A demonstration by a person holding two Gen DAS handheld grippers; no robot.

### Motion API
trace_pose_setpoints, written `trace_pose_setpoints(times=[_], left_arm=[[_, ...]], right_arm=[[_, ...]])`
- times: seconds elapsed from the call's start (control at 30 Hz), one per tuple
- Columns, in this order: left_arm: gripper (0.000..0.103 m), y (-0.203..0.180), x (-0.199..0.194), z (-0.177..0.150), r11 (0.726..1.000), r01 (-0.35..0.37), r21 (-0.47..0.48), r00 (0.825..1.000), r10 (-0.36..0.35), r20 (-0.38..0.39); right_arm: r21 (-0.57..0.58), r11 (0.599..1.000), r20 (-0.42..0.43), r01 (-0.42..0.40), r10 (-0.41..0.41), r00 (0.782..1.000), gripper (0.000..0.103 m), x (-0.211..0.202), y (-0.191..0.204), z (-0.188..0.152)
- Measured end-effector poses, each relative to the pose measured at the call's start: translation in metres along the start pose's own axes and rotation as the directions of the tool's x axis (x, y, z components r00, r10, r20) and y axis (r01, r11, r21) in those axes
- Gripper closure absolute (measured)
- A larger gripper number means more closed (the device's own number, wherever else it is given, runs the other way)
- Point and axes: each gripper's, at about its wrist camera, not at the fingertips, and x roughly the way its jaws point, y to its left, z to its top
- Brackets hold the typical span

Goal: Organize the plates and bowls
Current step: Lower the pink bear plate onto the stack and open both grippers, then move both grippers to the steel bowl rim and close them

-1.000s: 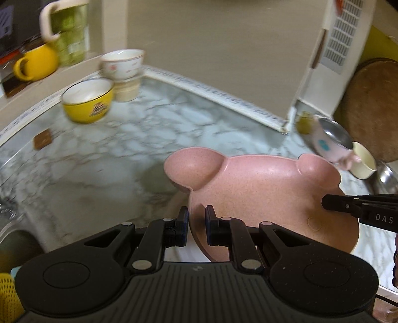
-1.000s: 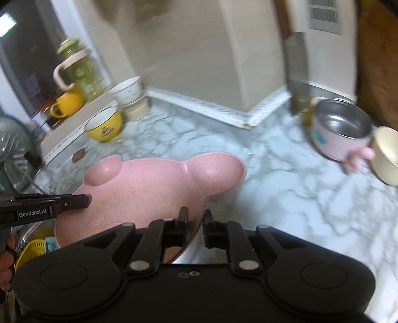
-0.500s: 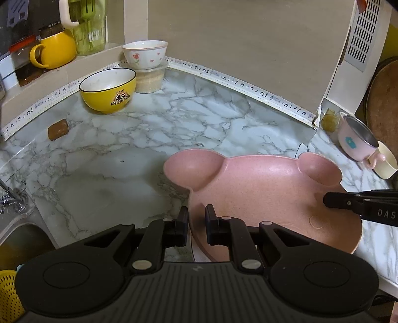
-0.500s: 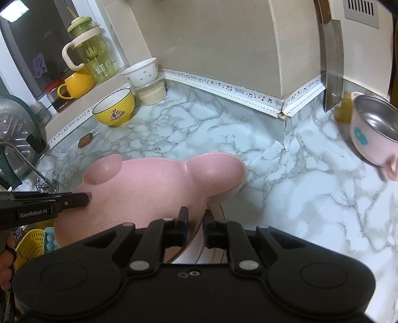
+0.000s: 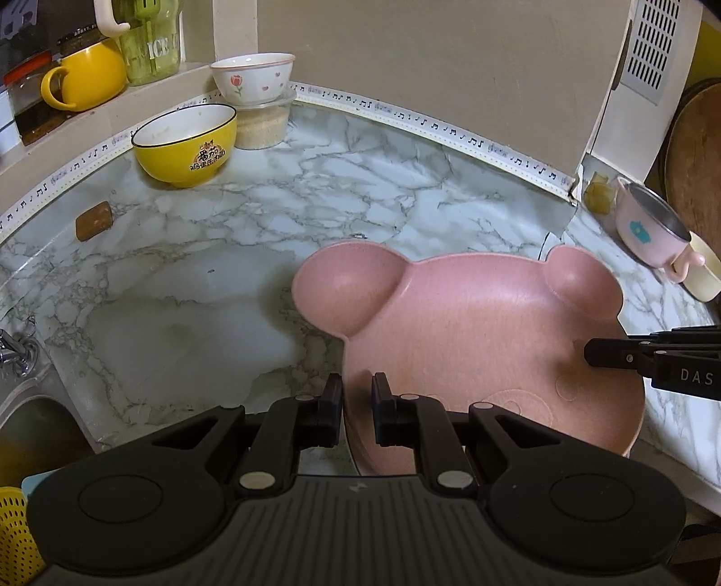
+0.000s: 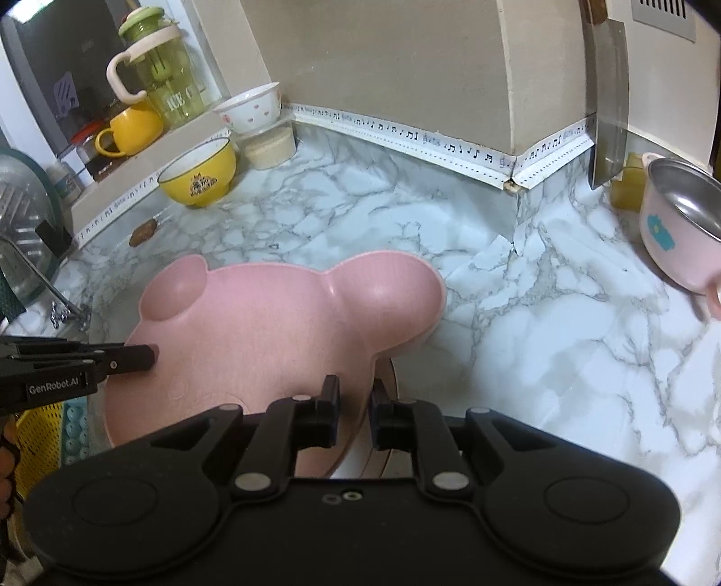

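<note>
A pink bear-shaped plate [image 5: 473,333] is held over the marble counter [image 5: 189,288] by both grippers. My left gripper [image 5: 357,401] is shut on the plate's left rim. My right gripper [image 6: 353,405] is shut on its right rim; the plate also shows in the right wrist view [image 6: 279,324]. Each gripper's fingers show from the side in the other's view. More dishes lie under the plate at its near edge [image 6: 383,432]. A yellow bowl [image 5: 184,144] and a white flowered bowl [image 5: 252,79] on a plastic tub stand at the back left.
A pink steel-lined cup [image 5: 649,230] and a cream cup [image 5: 705,270] stand at the right. A yellow mug [image 5: 85,76] and green jug [image 5: 148,40] sit on the ledge. A sink [image 5: 31,432] lies at the left. A cleaver [image 6: 608,103] leans on the wall.
Both grippers have carried the pink plate lower and closer to the counter, still gripped at both rims. The views have steadied after blur one second ago.
</note>
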Motion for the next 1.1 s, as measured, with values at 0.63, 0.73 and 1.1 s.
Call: trace_pose_setpoints(times=[0.63, 0.73, 1.1], left_arm=[[0.091, -0.006, -0.008, -0.006, 0.999, -0.011, 0.036, 1.000, 0.010, 0.014], [0.091, -0.009, -0.015, -0.005, 0.999, 0.003, 0.042, 1.000, -0.004, 0.027], [0.090, -0.039, -0.040, 0.003, 0.994, 0.060, 0.088, 0.996, -0.066, 0.061]], right_arm=[[-0.096, 0.989, 0.033, 0.113, -0.110, 0.993, 0.071, -0.018, 0.015, -0.007], [-0.101, 0.988, 0.048, 0.115, -0.110, 0.993, 0.064, -0.024, 0.018, -0.007], [-0.119, 0.989, 0.096, 0.084, -0.073, 0.993, 0.050, -0.054, 0.035, -0.007]])
